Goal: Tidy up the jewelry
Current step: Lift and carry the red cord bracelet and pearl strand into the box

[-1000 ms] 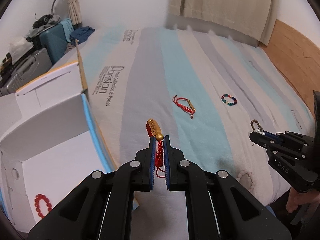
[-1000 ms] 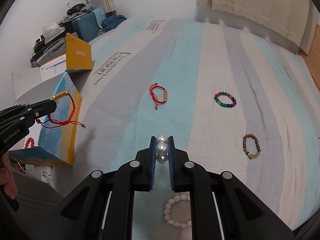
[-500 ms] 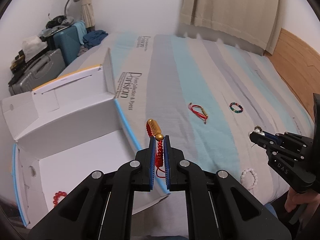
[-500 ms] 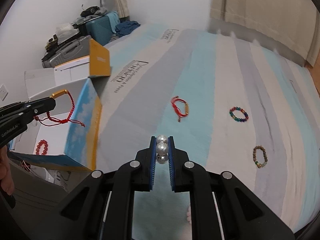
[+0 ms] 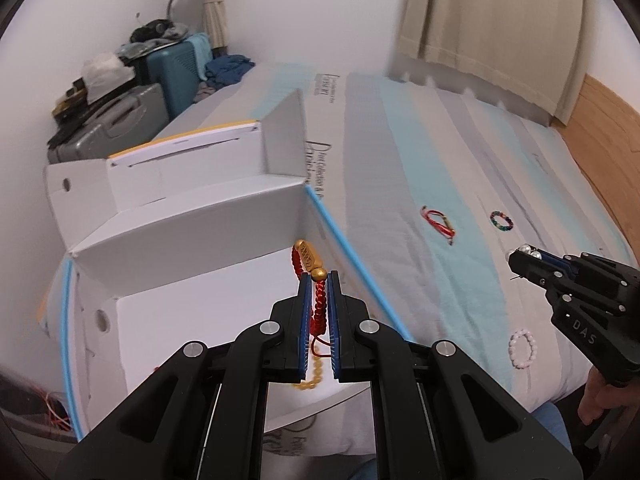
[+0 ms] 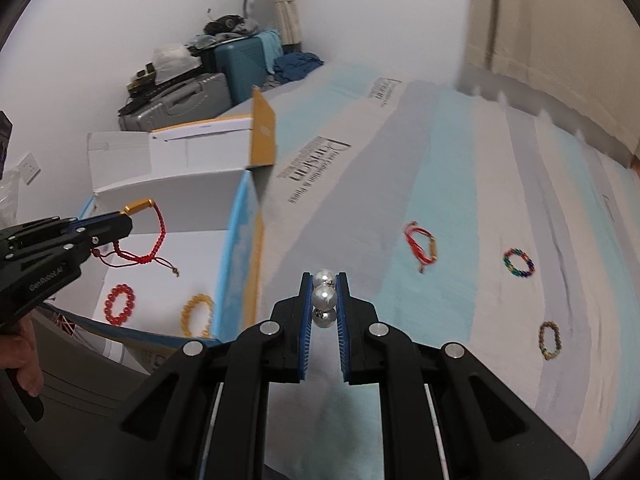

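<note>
My left gripper [image 5: 319,280], pinching the red cord bracelet [image 5: 308,268], now hangs over the open white box [image 5: 192,312], not the bed; my right gripper [image 6: 325,280] follows, clamping the pearl piece [image 6: 324,296]. Release into the box appears next

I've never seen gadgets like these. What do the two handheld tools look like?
Both are matte black plastic with silver screws and two flat fingers lined with blue ribbed pads. The left tool reads "GenRobot.AI" on its side; the right tool shows "DAS".
</note>
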